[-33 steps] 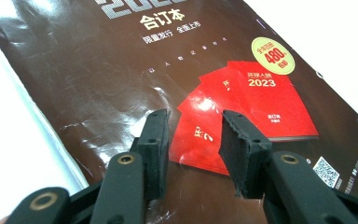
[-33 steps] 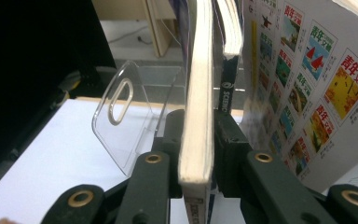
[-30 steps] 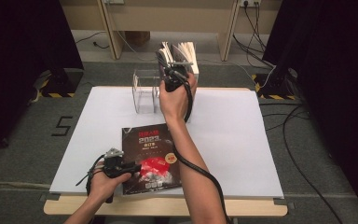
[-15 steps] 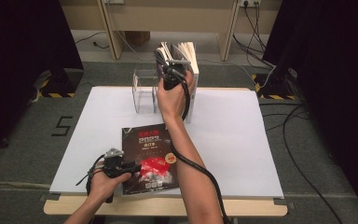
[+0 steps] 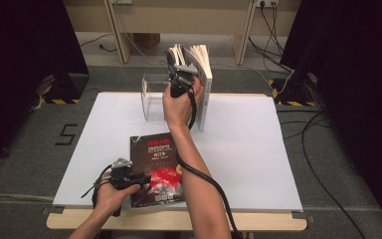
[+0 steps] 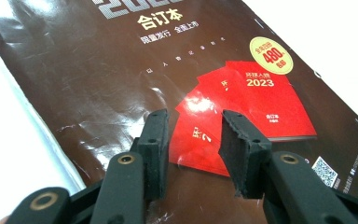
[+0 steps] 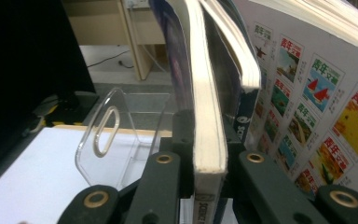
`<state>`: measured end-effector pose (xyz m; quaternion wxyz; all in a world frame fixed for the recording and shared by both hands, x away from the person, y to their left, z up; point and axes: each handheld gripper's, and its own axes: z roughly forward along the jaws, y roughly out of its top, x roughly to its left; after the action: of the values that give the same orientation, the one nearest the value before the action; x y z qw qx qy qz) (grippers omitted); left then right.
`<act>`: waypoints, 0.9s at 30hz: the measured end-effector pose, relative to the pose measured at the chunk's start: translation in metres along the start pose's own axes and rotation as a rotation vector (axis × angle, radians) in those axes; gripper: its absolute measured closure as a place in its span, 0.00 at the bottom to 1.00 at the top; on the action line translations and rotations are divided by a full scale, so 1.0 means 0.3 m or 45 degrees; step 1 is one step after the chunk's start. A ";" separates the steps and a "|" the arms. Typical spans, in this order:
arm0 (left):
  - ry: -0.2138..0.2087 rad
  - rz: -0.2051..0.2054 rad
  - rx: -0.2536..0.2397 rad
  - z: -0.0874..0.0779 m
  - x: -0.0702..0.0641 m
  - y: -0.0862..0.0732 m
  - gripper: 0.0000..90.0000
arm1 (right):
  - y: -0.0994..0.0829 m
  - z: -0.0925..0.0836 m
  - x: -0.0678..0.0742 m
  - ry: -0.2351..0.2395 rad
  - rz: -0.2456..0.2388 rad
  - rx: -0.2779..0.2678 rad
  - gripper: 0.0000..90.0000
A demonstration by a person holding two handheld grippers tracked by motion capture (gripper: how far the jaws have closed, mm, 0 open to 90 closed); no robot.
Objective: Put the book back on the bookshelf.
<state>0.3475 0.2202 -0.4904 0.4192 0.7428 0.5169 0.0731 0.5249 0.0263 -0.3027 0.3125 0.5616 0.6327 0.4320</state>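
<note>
Right gripper (image 7: 200, 154): clamped on the lower edge of an upright book (image 7: 205, 116), its jaws having just been closing on it, at the far middle of the table (image 5: 258, 149). The book stands among other upright books (image 5: 201, 74), just right of a clear rack (image 5: 151, 97). Left gripper (image 6: 193, 144): jaws apart, nothing between them, over a dark magazine (image 6: 121, 70) lying flat at the near edge, left of centre.

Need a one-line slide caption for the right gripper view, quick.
Right gripper shut on an upright book beside a clear acrylic holder, with a second book standing alongside.
</note>
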 end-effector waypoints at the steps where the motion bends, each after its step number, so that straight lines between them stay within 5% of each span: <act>1: -0.005 0.000 0.006 -0.002 0.001 0.000 0.68 | -0.006 0.002 0.002 -0.005 -0.003 0.008 0.92; 6: 0.000 0.000 -0.004 0.000 -0.002 -0.002 0.68 | -0.014 -0.003 0.004 -0.026 -0.010 -0.006 0.91; 14: 0.002 0.001 -0.004 0.000 -0.004 -0.002 0.68 | -0.023 -0.076 -0.018 0.038 -0.028 -0.017 0.76; 27: 0.000 0.004 0.002 -0.001 -0.005 -0.002 0.68 | -0.037 -0.156 -0.099 0.142 0.001 -0.040 0.68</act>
<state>0.3463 0.2191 -0.4901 0.4187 0.7438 0.5158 0.0732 0.4838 -0.0120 -0.2951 0.2855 0.5319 0.6420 0.4727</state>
